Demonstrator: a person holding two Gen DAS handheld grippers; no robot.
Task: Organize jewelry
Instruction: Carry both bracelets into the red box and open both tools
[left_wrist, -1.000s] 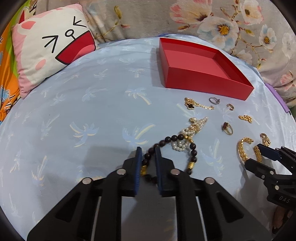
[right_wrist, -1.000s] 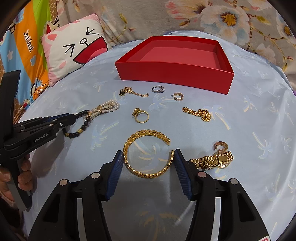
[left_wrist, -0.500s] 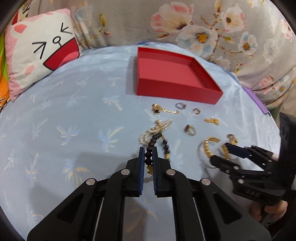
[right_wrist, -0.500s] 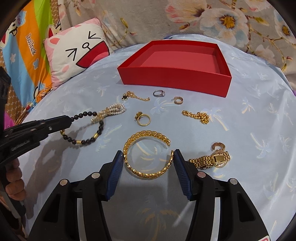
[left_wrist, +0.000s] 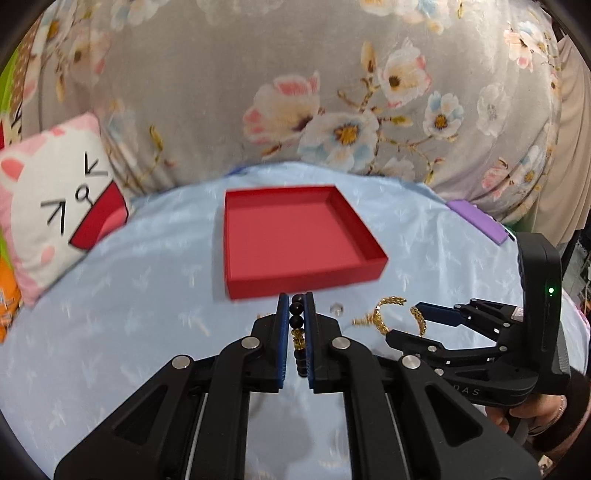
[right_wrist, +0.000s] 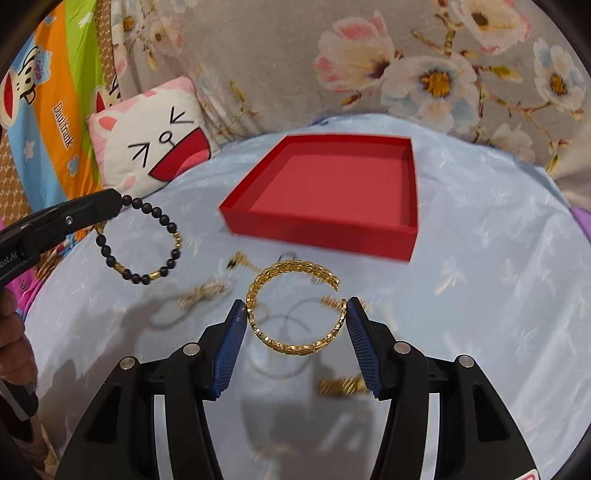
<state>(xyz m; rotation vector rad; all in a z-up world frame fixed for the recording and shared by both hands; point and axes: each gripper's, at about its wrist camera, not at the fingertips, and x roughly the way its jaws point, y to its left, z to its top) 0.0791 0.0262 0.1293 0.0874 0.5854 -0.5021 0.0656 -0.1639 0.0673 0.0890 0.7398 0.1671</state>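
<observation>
My left gripper (left_wrist: 296, 304) is shut on a black bead bracelet with gold beads (left_wrist: 297, 321) and holds it in the air; the bracelet hangs from its tip in the right wrist view (right_wrist: 142, 240). My right gripper (right_wrist: 295, 314) is shut on a gold open bangle (right_wrist: 291, 306) and holds it above the cloth; the bangle also shows in the left wrist view (left_wrist: 382, 312). An open, empty red tray (left_wrist: 295, 284) sits ahead on the light blue cloth, also in the right wrist view (right_wrist: 317, 232).
Small gold chains and rings (right_wrist: 203, 293) and a gold watch band (right_wrist: 341, 386) lie on the cloth below the grippers. A cat-face pillow (right_wrist: 155, 151) leans at the back left. A purple object (left_wrist: 476, 219) lies at the right edge. Floral fabric rises behind.
Both grippers have lifted off the cloth with their pieces and moved toward the red tray. The bead bracelet now hangs free of the pearl strand.
</observation>
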